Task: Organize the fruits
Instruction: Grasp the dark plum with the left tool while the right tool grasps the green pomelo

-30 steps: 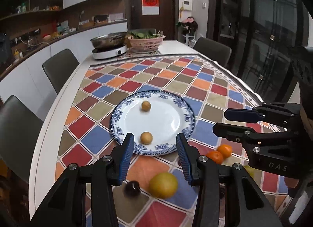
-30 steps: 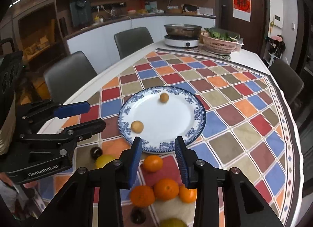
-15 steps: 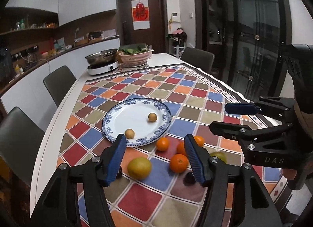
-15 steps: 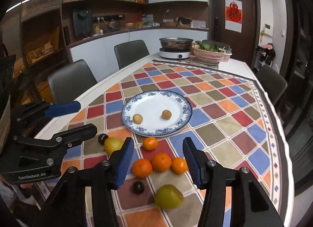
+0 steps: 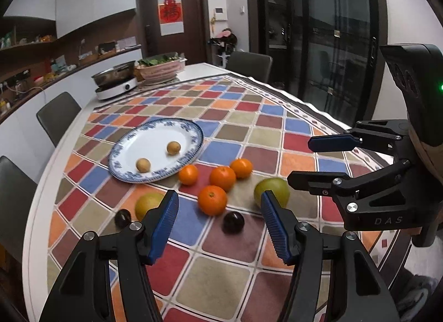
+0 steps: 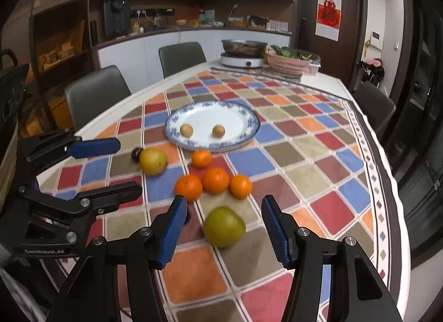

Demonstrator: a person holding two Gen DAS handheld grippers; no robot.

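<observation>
We look along two hand-held grippers over a dining table (image 5: 69, 117) covered by a tablecloth (image 5: 249, 139) of coloured diamond patches.

The left gripper (image 5: 217, 223) hangs above the near edge of the cloth. Its blue-padded jaws stand partly apart, having just been opening, and grip nothing – between them, lower down on the cloth, we see a mandarin (image 5: 212, 200) and a dark plum (image 5: 234, 222). The right gripper (image 6: 224, 226) is likewise part open, its jaws having just spread further, with nothing pressed between the pads; a green-yellow pear (image 6: 224, 226) lies on the cloth in the gap, untouched.

The fruit is in two places. On the blue-rimmed white plate (image 6: 238, 111), toward the middle of the table, rest two small brown round fruits (image 6: 186, 130), set apart from each other. Just in front of the plate lies one mandarin, and nearer us three more in a close cluster (image 6: 215, 180). To the left sits a yellow pear (image 6: 152, 160) with a second dark plum (image 6: 136, 153) just beside it.

At the far end of the table stand a metal pot on an induction cooker (image 6: 241, 58) and a pink basket of leafy greens (image 6: 289, 63). Grey chairs (image 6: 95, 94) line the table – behind them, a kitchen counter and a dark door.
</observation>
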